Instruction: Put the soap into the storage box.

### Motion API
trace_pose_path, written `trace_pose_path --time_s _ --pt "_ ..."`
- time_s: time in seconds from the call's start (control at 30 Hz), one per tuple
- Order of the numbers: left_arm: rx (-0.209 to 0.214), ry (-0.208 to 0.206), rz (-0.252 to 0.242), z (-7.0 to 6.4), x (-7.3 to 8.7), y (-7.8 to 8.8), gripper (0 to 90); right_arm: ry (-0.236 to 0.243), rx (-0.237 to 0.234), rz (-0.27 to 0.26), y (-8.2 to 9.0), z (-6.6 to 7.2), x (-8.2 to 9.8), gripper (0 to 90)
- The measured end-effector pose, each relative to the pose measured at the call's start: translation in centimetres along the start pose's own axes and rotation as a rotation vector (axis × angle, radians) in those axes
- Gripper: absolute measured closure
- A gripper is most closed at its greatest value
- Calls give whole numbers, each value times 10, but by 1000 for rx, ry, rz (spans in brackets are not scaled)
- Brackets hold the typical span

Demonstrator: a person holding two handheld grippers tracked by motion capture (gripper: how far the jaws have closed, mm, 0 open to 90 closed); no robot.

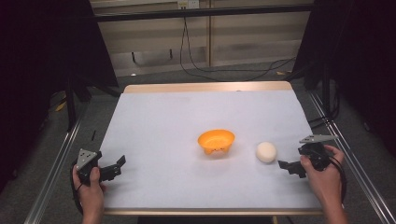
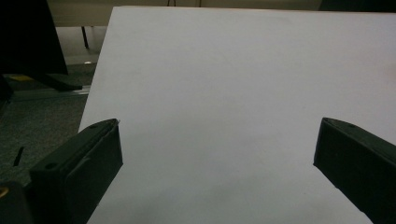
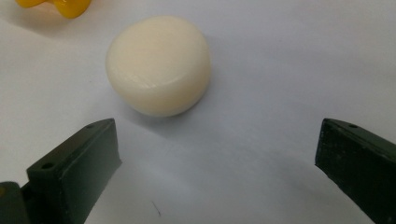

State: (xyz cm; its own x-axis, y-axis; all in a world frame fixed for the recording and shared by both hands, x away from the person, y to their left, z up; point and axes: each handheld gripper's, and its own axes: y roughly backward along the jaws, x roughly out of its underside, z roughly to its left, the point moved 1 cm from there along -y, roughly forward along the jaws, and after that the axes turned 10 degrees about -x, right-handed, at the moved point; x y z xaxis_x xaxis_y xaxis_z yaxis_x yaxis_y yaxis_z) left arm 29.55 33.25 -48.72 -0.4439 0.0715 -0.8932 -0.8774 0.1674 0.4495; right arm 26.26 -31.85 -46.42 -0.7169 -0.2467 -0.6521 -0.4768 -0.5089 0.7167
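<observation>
**Right hand-held gripper lined up on the white puck**

The step in hand looks like the approach. The right hand-held gripper [image 3: 217, 154], at the lower right of the high view, has its jaws wide apart and aimed at the white puck [image 3: 159, 65], which lies just ahead of them in the upper left of the right gripper view, not yet between them.

On the counter [image 1: 154, 116] the puck sits right of centre, beside the orange bowl [image 1: 216, 141].

The next move probably calls for easing forward and a little left, then closing.

The puck is round and squat with no long axis; its flat face tilts up toward the gripper.

The left hand-held gripper [image 2: 217, 154] rests at the lower left, jaws apart, holding nothing.
</observation>
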Motion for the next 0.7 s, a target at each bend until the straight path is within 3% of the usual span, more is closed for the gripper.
trace_pose_path --time_s 0.7 --pt "0 1 1 0 0 0 11 31 -40 20 -21 14 -24 0"
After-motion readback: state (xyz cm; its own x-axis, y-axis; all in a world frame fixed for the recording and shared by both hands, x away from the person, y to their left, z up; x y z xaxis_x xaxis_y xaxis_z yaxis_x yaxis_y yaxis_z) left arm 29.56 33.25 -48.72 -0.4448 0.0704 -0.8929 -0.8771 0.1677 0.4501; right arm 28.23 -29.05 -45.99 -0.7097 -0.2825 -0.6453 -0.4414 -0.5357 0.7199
